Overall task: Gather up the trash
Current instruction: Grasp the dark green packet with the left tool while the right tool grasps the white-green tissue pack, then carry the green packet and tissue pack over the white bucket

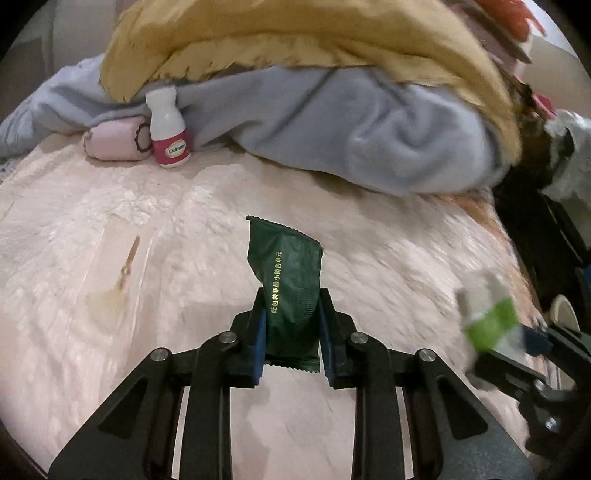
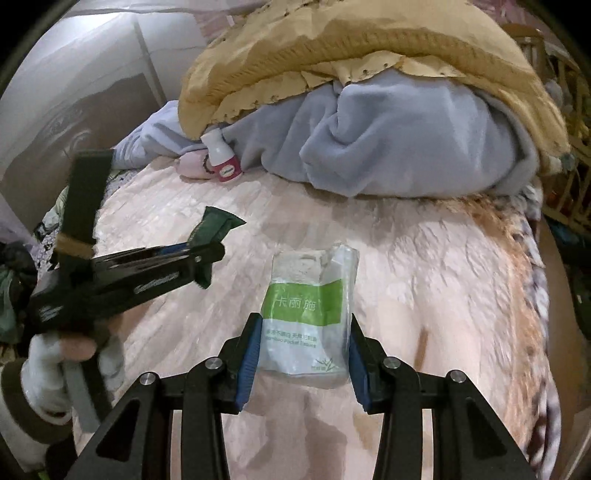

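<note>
Left gripper [image 1: 291, 325]: pinches the lower half of the green wrapper [image 1: 290, 284]; the blue pads press both long edges and the wrapper stands upright above the bed [image 1: 110, 229].
Right gripper [image 2: 301, 354]: pinches the tissue pack [image 2: 310, 314] across its lower half; the pack looks nearly flat and partly crumpled at its top.
Step in hand: judged as carrying two collected pieces off the bed; no bin is visible in either view.
Grip advice: keep both pinches firm. Both items are thin film and will likely slide out if a pinch slackens.
Clearance: the two grippers are near each other over the near edge of the bed; keep them apart so the pieces do not snag.
Middle of bed: a thin stick-like piece [image 1: 127, 266] lies left of the wrapper; whether it is trash is unclear.
Far edge of bed: a white bottle [image 1: 168, 127] with a pink label stands touching a pink pouch [image 1: 116, 142], against the grey blanket [image 1: 332, 125] under the yellow quilt [image 1: 295, 33].
</note>
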`<state>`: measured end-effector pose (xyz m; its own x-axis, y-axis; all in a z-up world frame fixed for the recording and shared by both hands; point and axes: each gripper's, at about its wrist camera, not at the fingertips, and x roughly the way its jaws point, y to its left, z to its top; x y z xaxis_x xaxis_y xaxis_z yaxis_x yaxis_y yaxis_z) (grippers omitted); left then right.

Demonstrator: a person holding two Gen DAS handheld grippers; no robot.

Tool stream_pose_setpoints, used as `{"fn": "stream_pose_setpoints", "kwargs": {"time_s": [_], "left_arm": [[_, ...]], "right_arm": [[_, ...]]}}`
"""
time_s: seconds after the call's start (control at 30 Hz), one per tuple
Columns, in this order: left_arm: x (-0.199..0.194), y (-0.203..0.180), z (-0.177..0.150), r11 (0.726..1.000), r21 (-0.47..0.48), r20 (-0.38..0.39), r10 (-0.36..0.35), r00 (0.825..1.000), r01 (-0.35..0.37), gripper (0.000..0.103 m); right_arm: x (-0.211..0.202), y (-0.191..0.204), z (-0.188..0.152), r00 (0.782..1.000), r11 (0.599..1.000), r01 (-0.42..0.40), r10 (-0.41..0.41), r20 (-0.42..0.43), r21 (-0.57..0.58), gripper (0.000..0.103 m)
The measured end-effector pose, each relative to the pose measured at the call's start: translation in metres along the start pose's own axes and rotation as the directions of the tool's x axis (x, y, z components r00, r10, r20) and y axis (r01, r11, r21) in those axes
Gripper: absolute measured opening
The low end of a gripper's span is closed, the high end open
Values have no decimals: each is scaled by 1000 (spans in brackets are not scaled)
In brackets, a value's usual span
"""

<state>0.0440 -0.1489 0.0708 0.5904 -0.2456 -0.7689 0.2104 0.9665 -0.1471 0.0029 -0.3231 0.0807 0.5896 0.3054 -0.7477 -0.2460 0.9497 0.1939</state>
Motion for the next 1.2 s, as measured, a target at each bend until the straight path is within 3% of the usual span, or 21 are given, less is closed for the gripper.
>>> {"fn": "stream_pose_setpoints", "kwargs": {"time_s": [0.43, 1.2], "left_arm": [[-80, -72, -75, 997, 59, 55, -50, 997, 46, 22], [-106, -163, -94, 979, 177, 78, -115, 990, 100, 22]], "right_arm": [[-72, 2, -64, 997, 998, 62, -62, 45, -1, 42], [-150, -39, -116, 984, 989, 132, -140, 109, 71, 42]]}}
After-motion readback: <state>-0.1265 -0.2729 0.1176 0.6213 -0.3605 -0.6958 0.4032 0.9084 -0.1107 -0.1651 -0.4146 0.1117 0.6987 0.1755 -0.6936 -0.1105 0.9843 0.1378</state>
